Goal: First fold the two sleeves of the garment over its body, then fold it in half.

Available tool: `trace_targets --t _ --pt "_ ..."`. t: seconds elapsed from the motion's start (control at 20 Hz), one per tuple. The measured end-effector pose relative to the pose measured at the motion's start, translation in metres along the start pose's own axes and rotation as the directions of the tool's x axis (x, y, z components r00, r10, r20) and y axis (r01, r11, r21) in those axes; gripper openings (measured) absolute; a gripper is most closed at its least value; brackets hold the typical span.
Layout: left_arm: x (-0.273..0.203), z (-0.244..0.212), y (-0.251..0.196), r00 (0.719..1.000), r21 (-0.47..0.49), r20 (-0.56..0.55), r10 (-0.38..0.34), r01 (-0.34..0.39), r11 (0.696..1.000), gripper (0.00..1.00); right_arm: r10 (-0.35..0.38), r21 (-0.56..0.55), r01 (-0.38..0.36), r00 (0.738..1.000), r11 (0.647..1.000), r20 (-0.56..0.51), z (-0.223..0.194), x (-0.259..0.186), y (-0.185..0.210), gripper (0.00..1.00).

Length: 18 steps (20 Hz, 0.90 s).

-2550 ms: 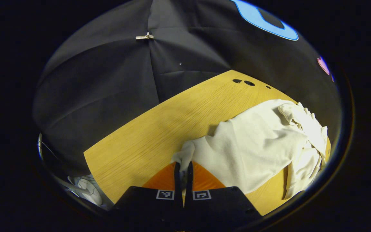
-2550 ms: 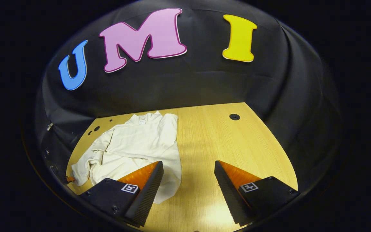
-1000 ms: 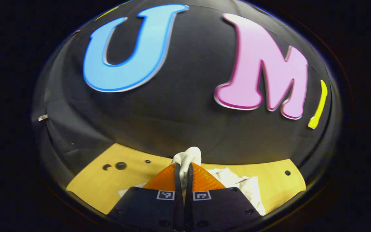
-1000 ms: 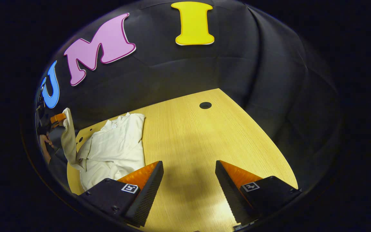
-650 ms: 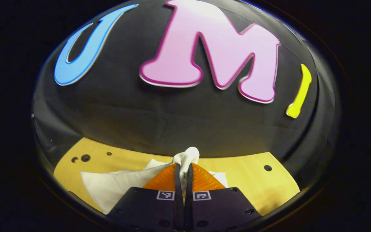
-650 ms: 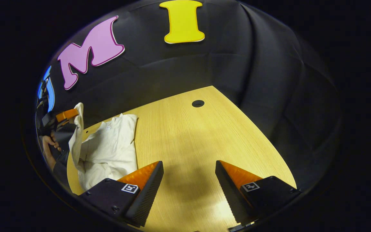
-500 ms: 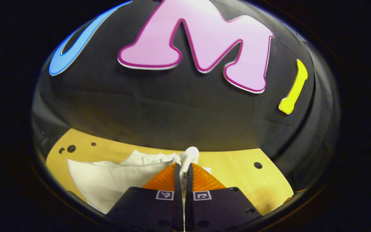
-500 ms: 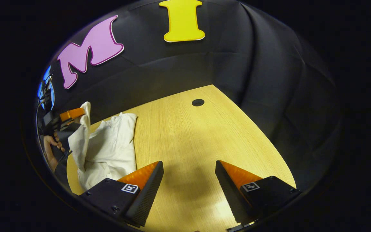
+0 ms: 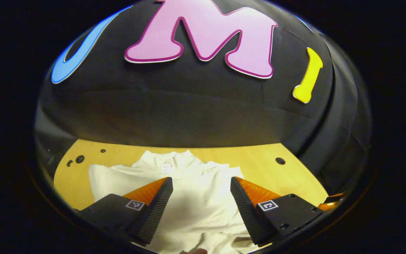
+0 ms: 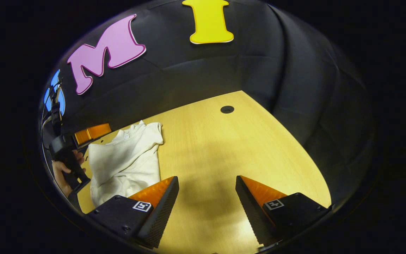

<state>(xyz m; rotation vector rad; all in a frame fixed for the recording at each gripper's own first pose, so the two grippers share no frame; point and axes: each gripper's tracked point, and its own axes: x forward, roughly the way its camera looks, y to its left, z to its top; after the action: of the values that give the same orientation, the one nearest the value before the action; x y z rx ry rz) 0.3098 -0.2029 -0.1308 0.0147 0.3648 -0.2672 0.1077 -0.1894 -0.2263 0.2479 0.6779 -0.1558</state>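
A cream long-sleeved garment (image 9: 192, 197) lies on the wooden table (image 9: 259, 165), collar toward the far wall, with a sleeve folded across its body. My left gripper (image 9: 201, 197) hovers open just above the garment's middle, nothing between its fingers. In the right gripper view the same garment (image 10: 125, 158) lies at the left of the table (image 10: 224, 148). The left gripper (image 10: 90, 133) hangs over its far-left side, held by a hand (image 10: 60, 173). My right gripper (image 10: 206, 195) stands open over bare wood to the right of the garment.
Small round holes (image 9: 280, 161) pierce the tabletop near its far corners, one also in the right gripper view (image 10: 227, 109). The black cloth wall closes the table's far side.
The left gripper carried the sleeve up and over the garment's body, then opened and let it go; the sleeve now lies on the body. The right gripper stayed open, barely moving.
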Motion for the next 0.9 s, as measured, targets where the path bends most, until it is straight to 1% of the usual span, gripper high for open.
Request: trace_targets --t 0.15,0.2,0.25,0.45,0.6,0.65,0.7,0.9 --pt "-0.043 -0.033 0.047 0.997 0.007 -0.034 0.064 -0.063 0.998 1.00 0.033 -0.025 -0.034 0.999 0.999 -0.015 -0.013 -0.001 0.029 0.99" --pt "-0.059 -0.045 0.065 0.995 0.012 -0.044 0.092 -0.092 0.996 1.00 0.055 -0.034 -0.056 0.998 0.998 -0.021 -0.018 -0.001 0.046 0.99" --pt "-0.088 -0.071 0.097 0.987 0.009 -0.073 0.141 -0.141 0.990 1.00 0.084 -0.048 -0.086 0.996 0.995 -0.042 -0.030 -0.001 0.065 0.99" --pt "-0.137 -0.129 0.144 0.963 -0.079 -0.175 0.206 -0.222 0.972 1.00 0.160 -0.089 -0.169 0.982 0.982 -0.106 -0.063 0.003 0.116 0.99" --pt "-0.159 -0.164 0.156 0.942 -0.109 -0.242 0.234 -0.267 0.958 0.98 0.186 -0.122 -0.205 0.971 0.971 -0.152 -0.088 0.006 0.137 0.99" --pt "-0.167 -0.179 0.165 0.936 -0.116 -0.259 0.239 -0.276 0.954 0.92 0.188 -0.131 -0.211 0.968 0.969 -0.168 -0.095 0.009 0.141 0.99" --pt "-0.174 -0.191 0.172 0.930 -0.124 -0.275 0.243 -0.285 0.950 0.98 0.185 -0.139 -0.212 0.966 0.967 -0.181 -0.102 0.011 0.143 0.99" --pt "-0.186 -0.228 0.171 0.914 -0.197 -0.346 0.213 -0.293 0.936 0.98 0.167 -0.147 -0.201 0.963 0.969 -0.213 -0.122 0.023 0.147 0.99"
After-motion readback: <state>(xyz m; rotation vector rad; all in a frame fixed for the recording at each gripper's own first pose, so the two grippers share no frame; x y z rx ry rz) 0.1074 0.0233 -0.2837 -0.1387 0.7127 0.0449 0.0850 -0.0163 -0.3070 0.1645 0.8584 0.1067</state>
